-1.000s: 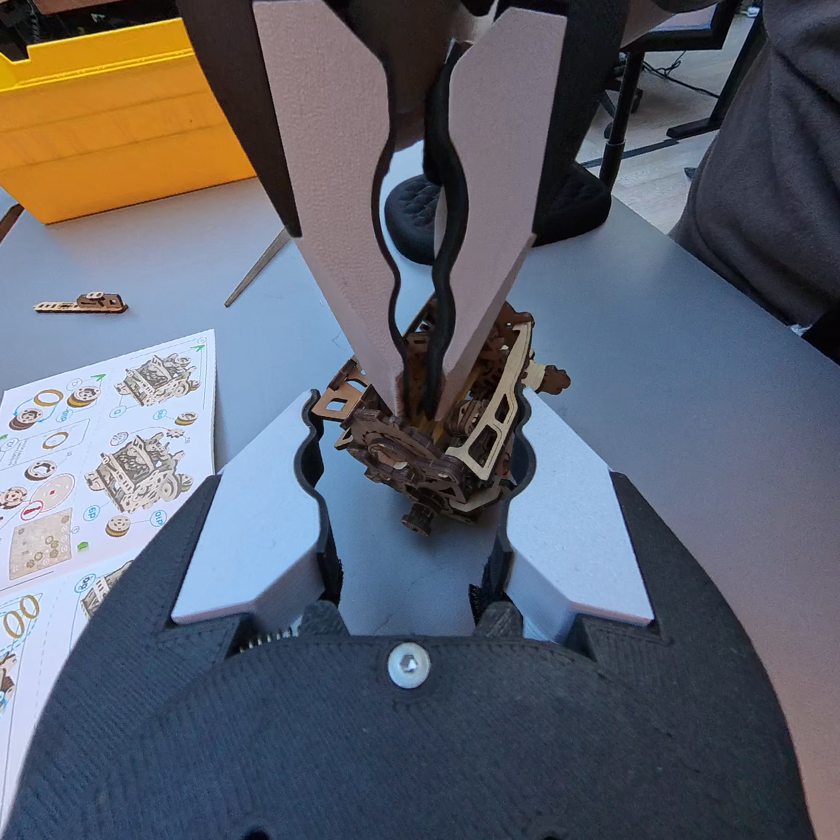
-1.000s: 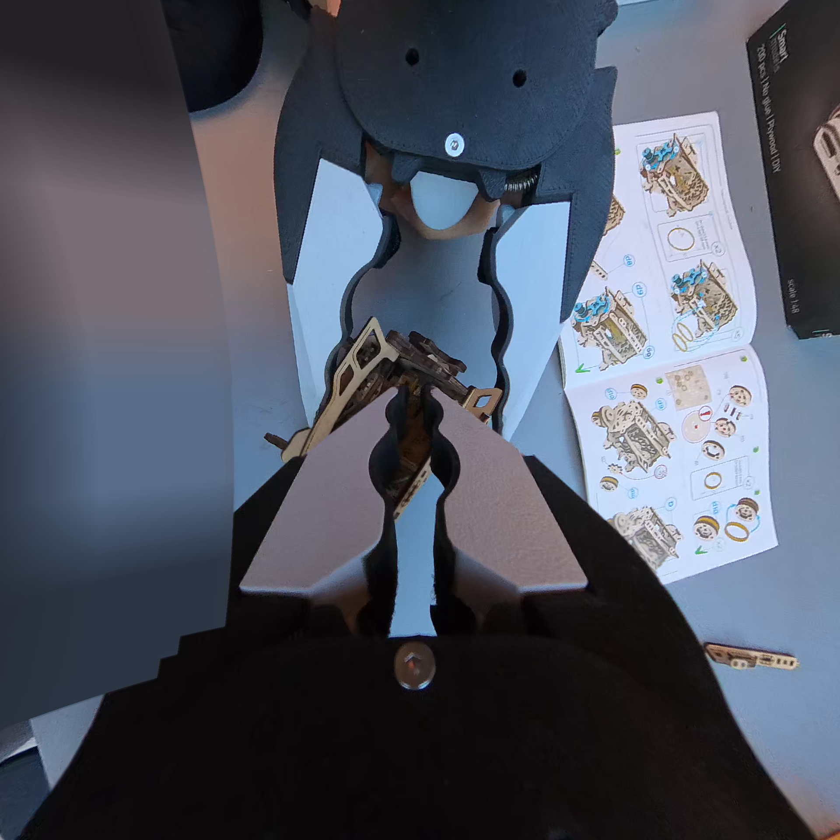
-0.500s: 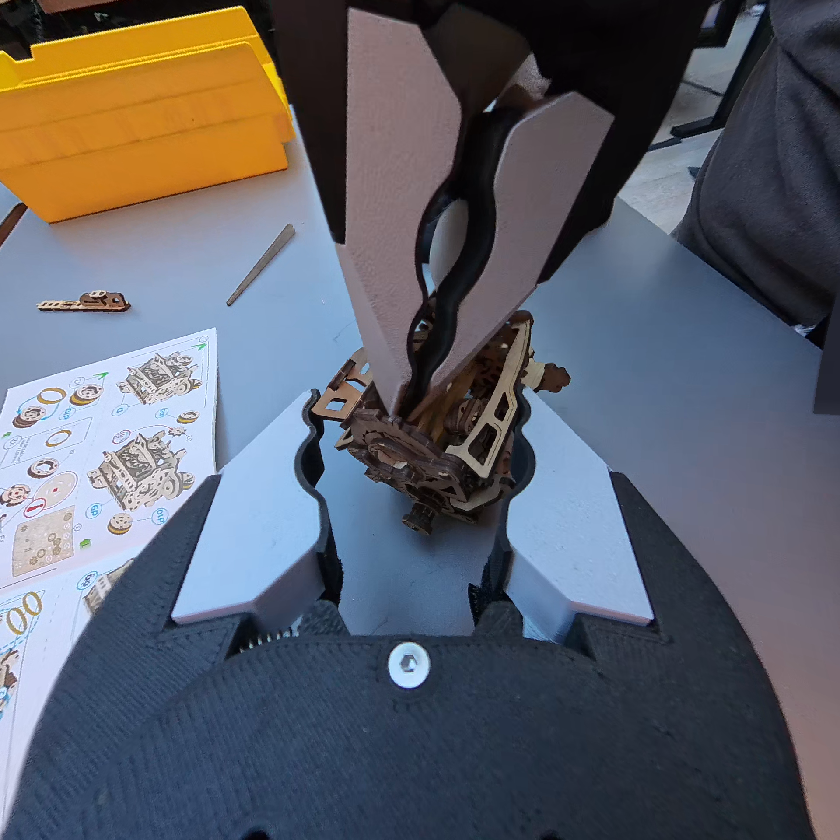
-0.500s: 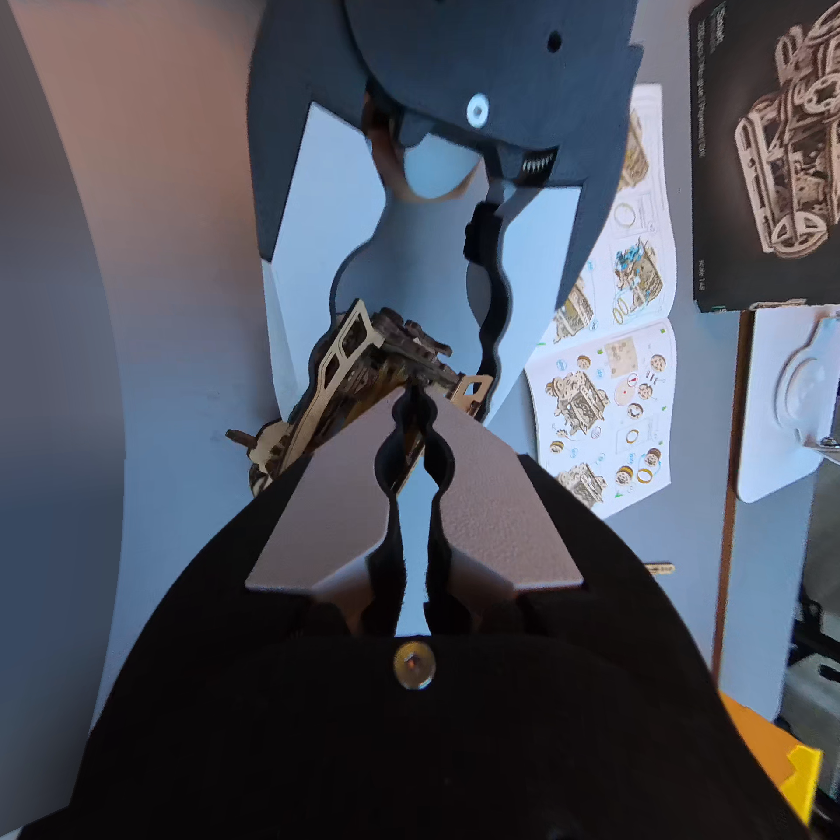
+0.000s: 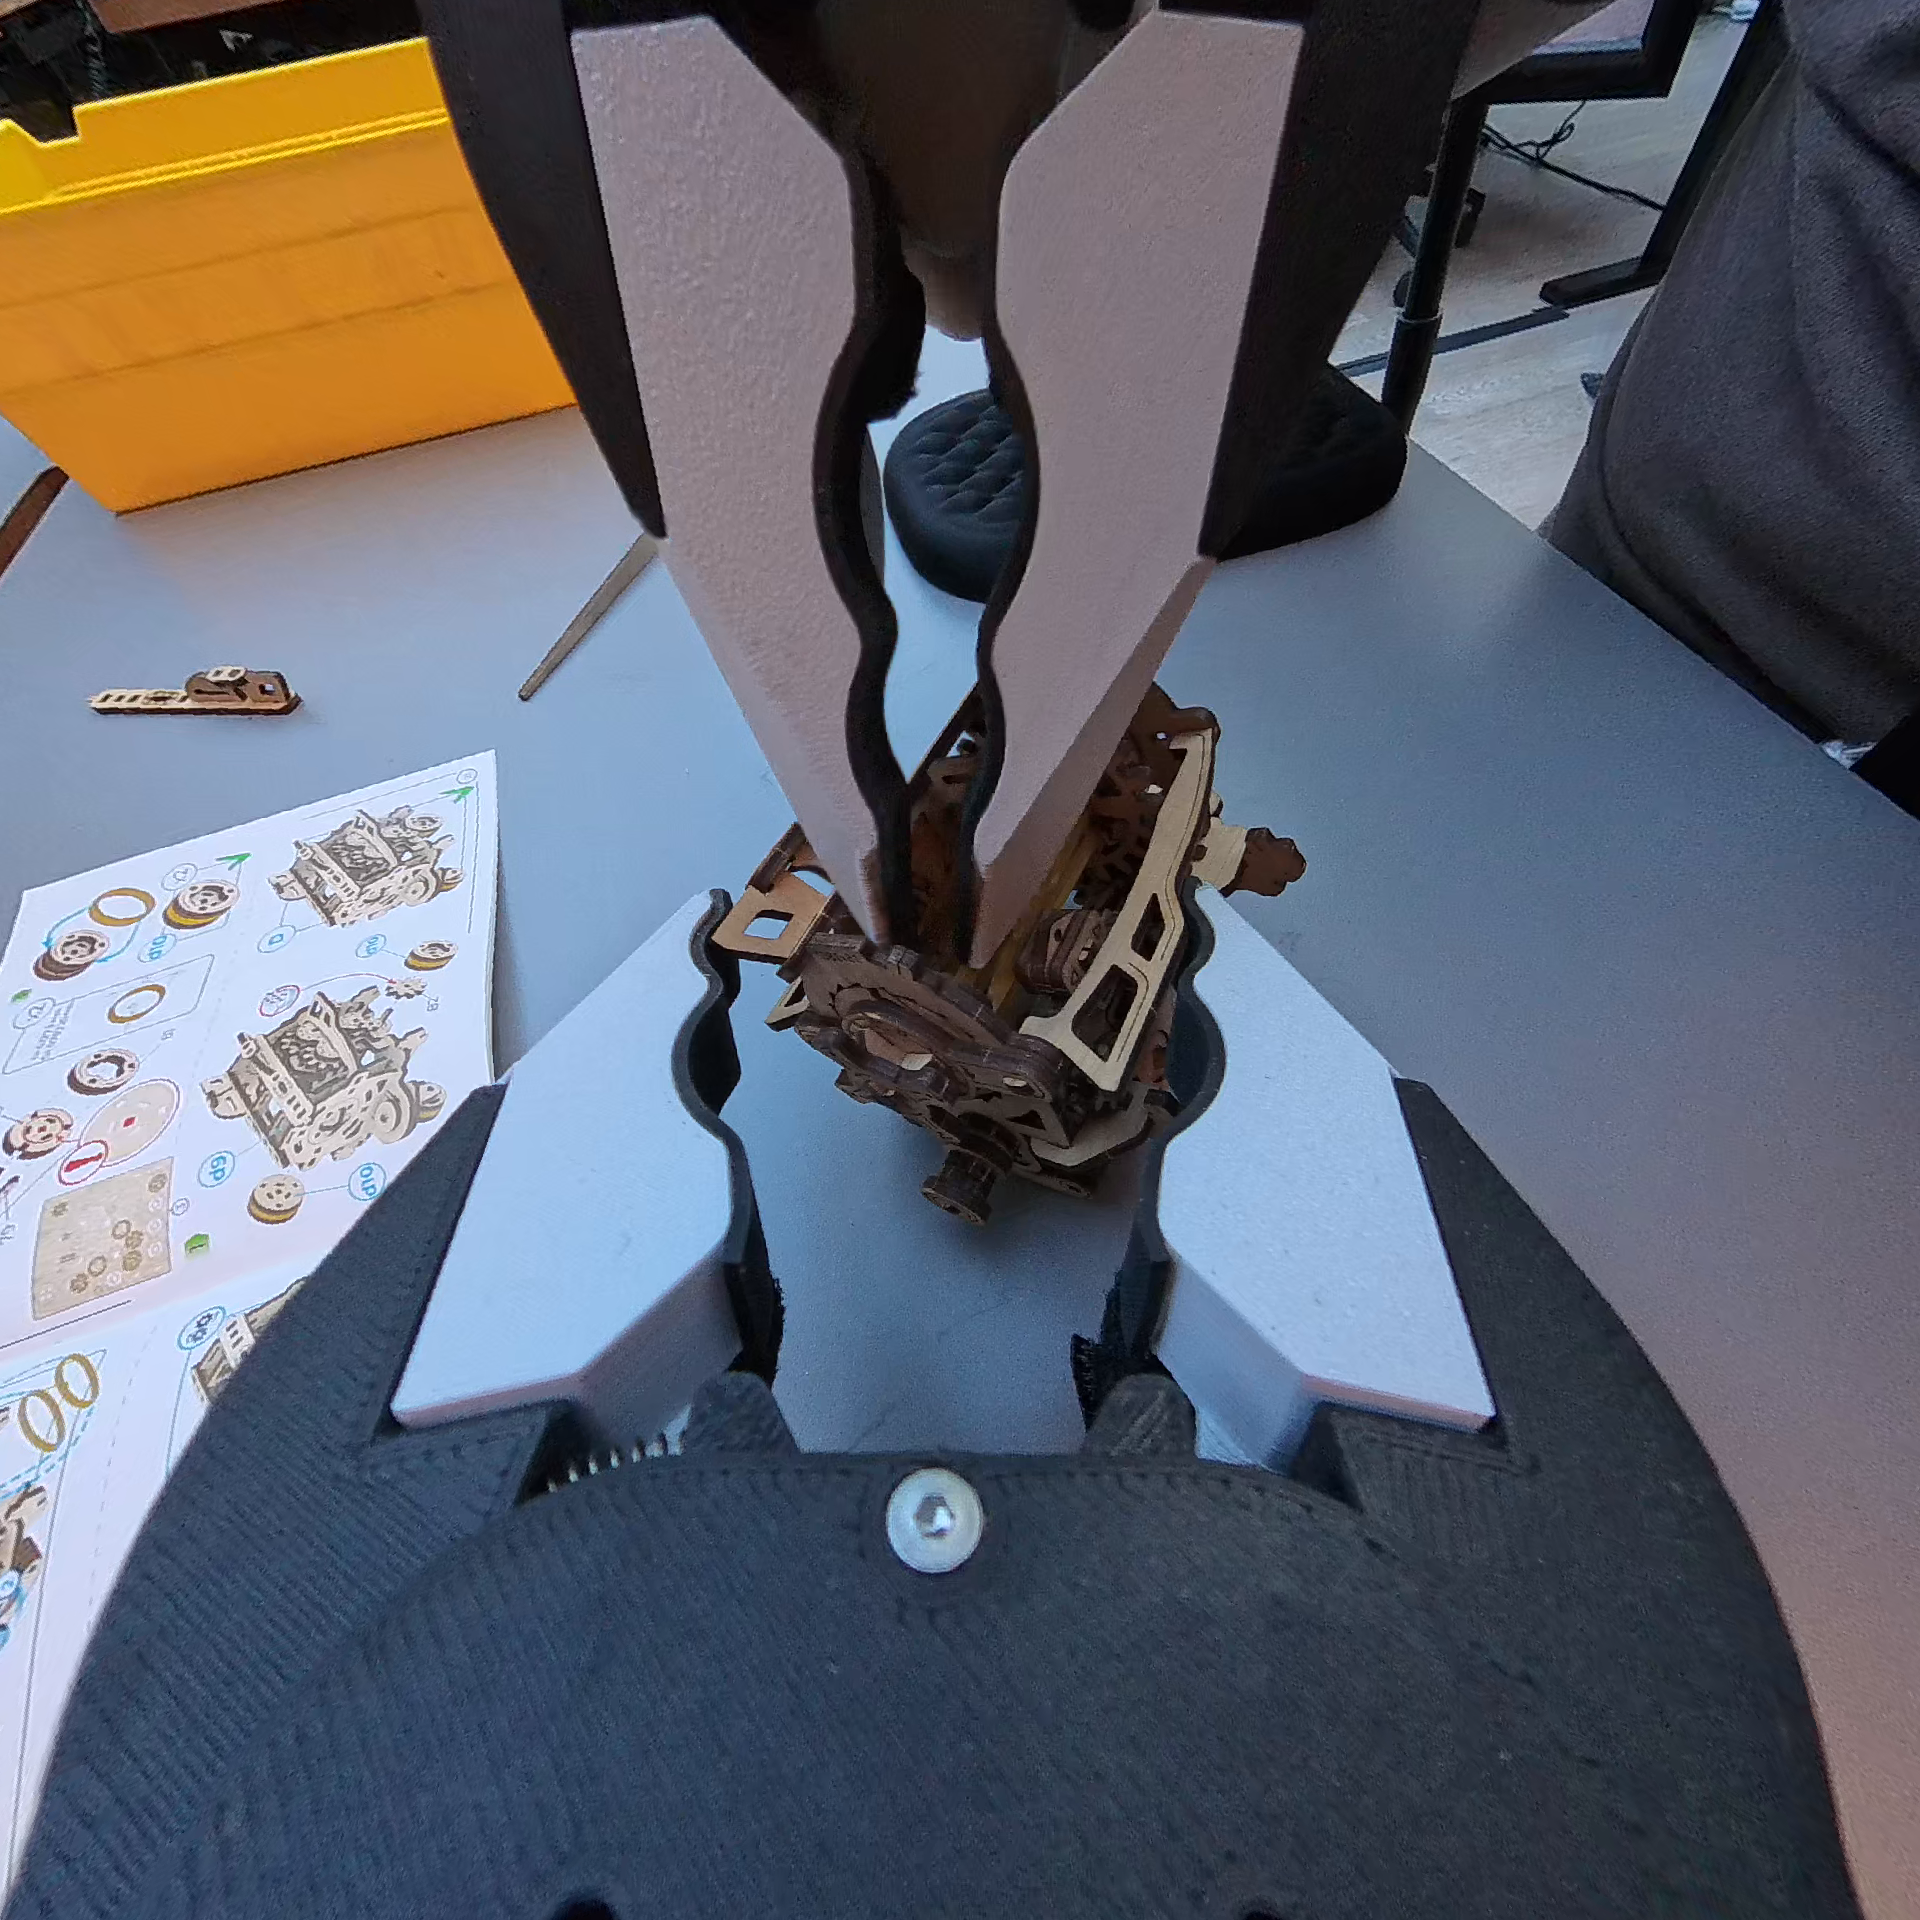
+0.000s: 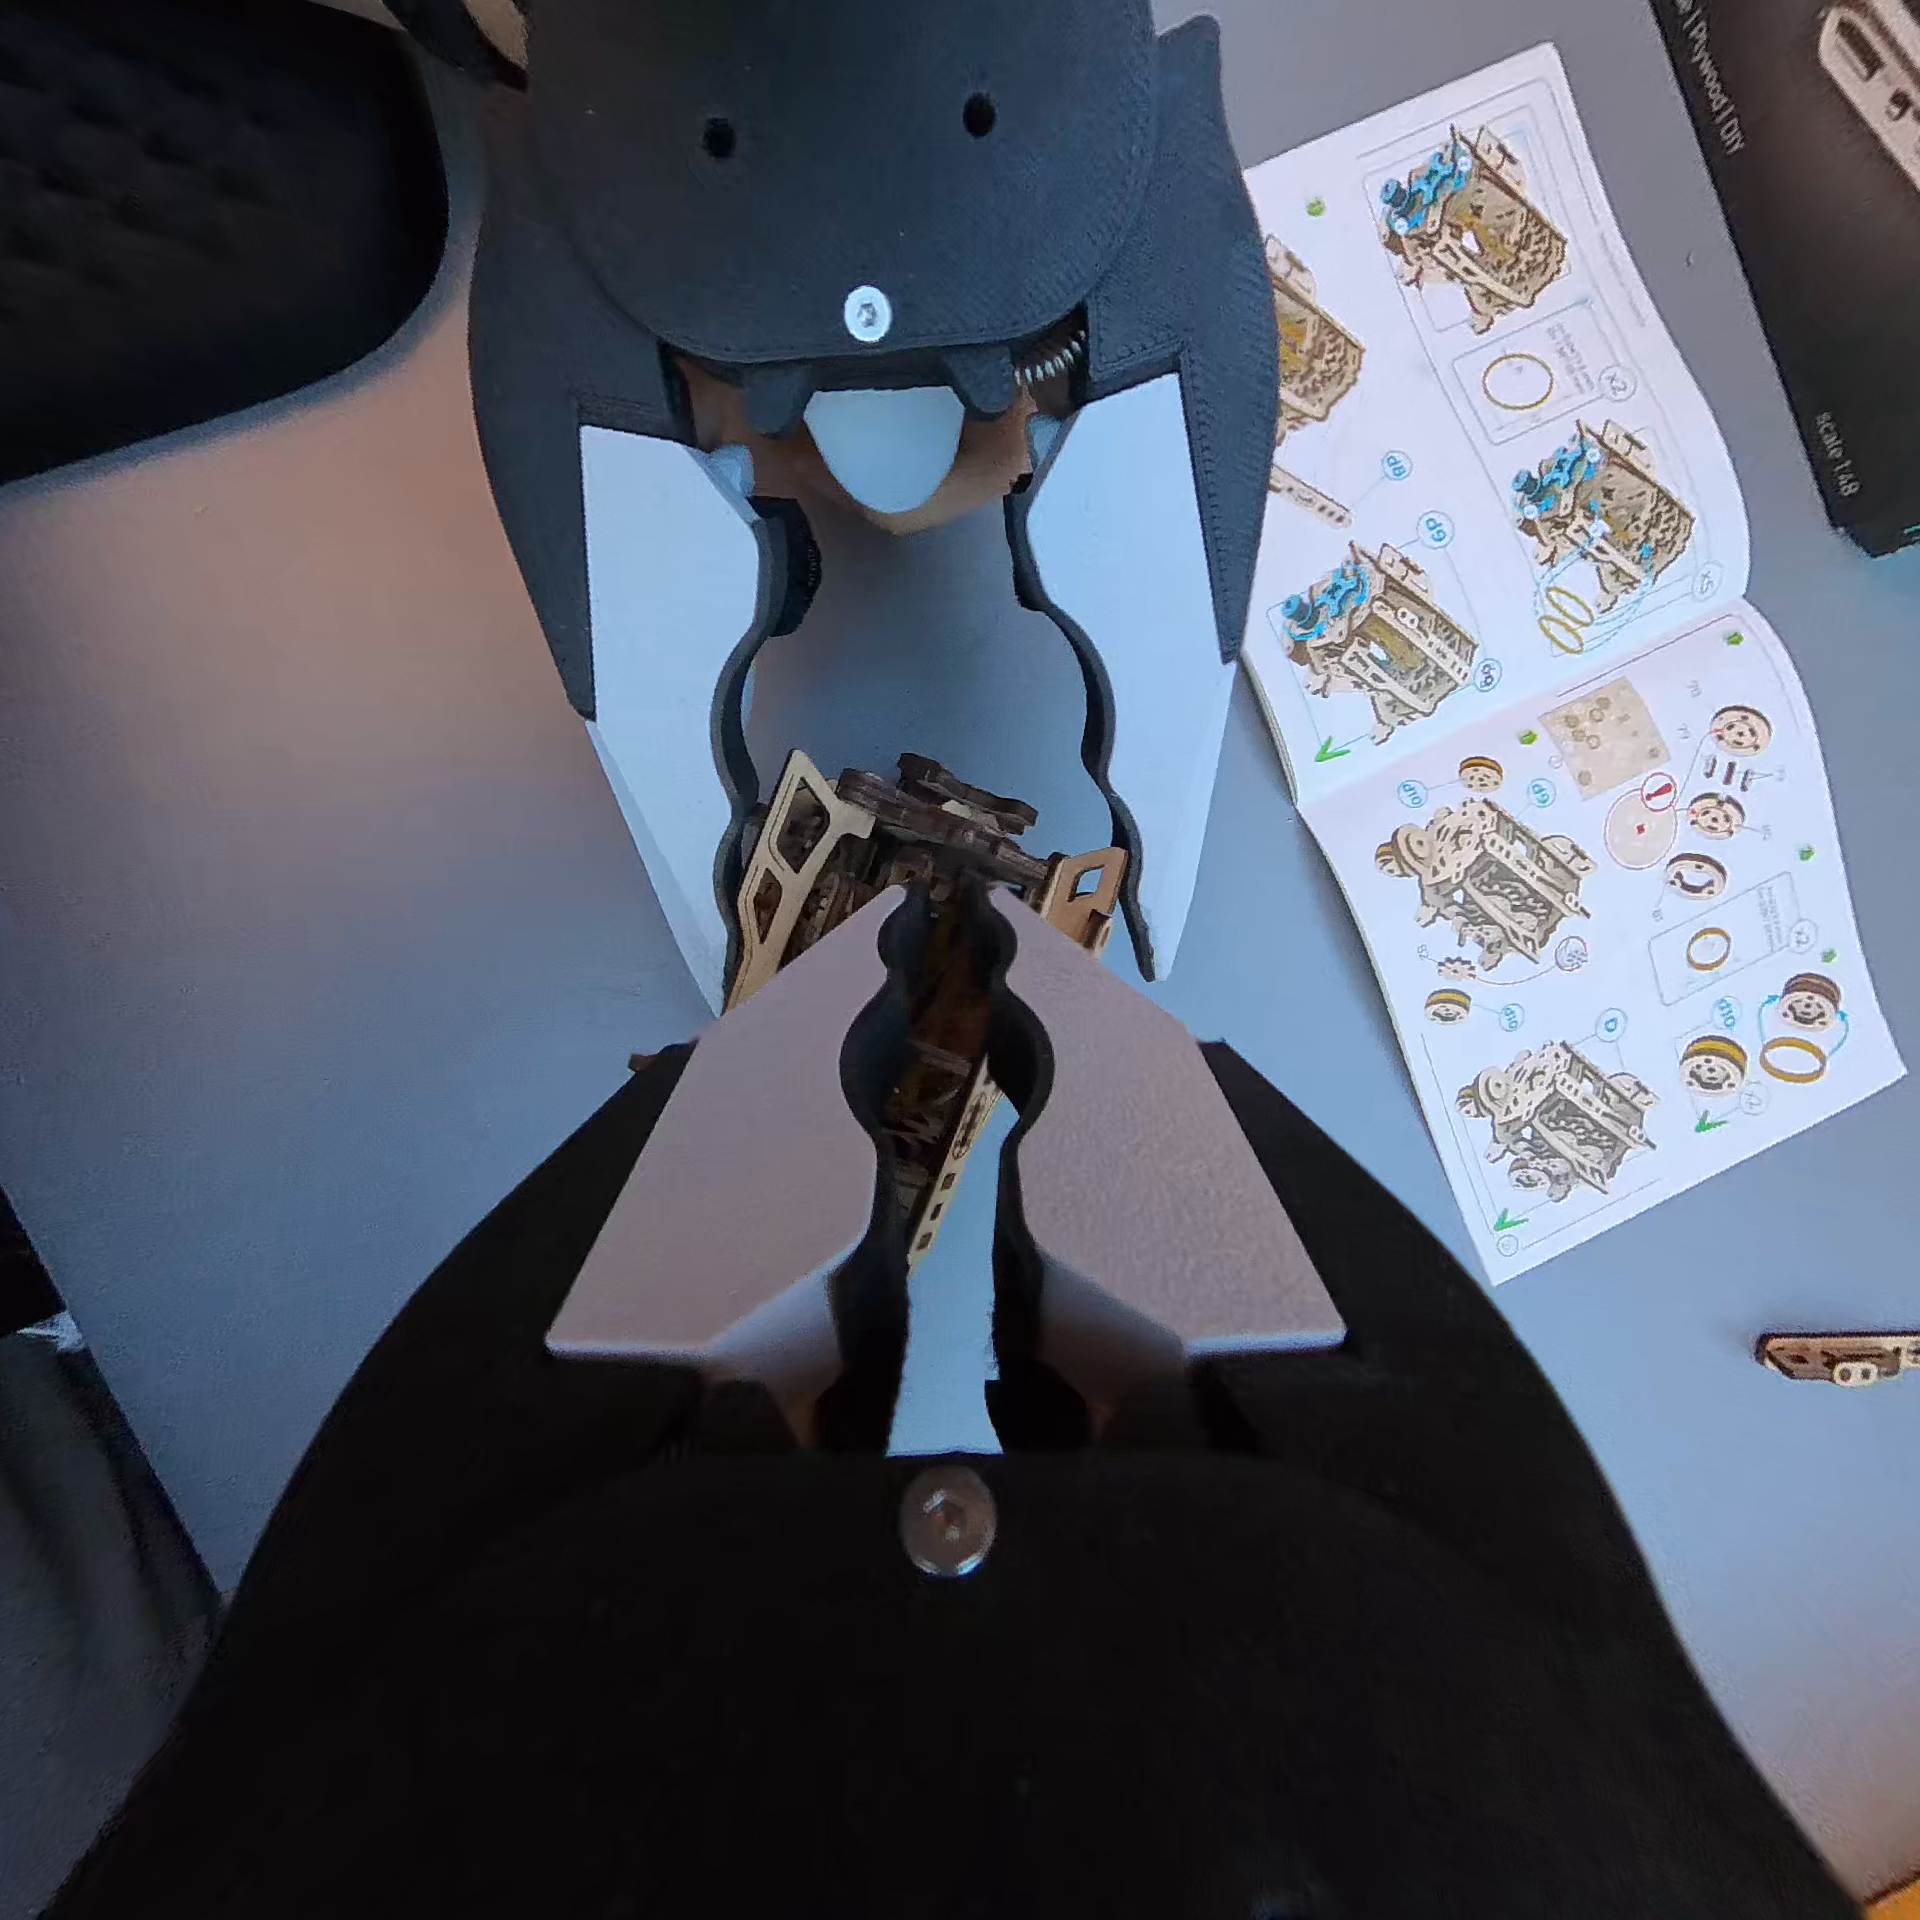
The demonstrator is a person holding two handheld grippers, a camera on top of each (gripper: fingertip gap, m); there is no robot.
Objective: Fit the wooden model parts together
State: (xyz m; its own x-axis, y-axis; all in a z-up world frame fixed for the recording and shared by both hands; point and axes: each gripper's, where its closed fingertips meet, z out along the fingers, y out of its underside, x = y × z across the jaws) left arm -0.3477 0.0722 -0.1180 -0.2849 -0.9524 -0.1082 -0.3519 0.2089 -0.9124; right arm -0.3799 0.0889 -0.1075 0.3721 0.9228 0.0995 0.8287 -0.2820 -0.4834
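A small brown and tan wooden model [image 5: 935, 1049] stands tilted on the grey table [image 5: 1558, 1039], with one axle end down. My left gripper [image 5: 953, 909] is closed on it from the near side, one finger on each flank. My right gripper [image 5: 928, 930] comes down from above. Its fingers are almost together and pinch a dark part on top of the model. In the right wrist view the right gripper [image 6: 948, 904] sits over the model [image 6: 810, 831], and the left gripper [image 6: 932, 987] holds it from the far side.
An open instruction booklet [image 5: 260, 987] lies left of the model and also shows in the right wrist view [image 6: 1558, 831]. A loose wooden piece [image 5: 197, 691], a thin stick [image 5: 587, 634] and a yellow bin [image 5: 239, 270] lie farther back. A black box [image 6: 1818, 208] lies beyond the booklet. A person in grey [image 5: 1766, 364] is at the table's right edge. The tips of both grippers are at nearly the same place.
The right gripper leaned to one side half a second ago and is upright over the model again. The left gripper and the model have stayed in place.
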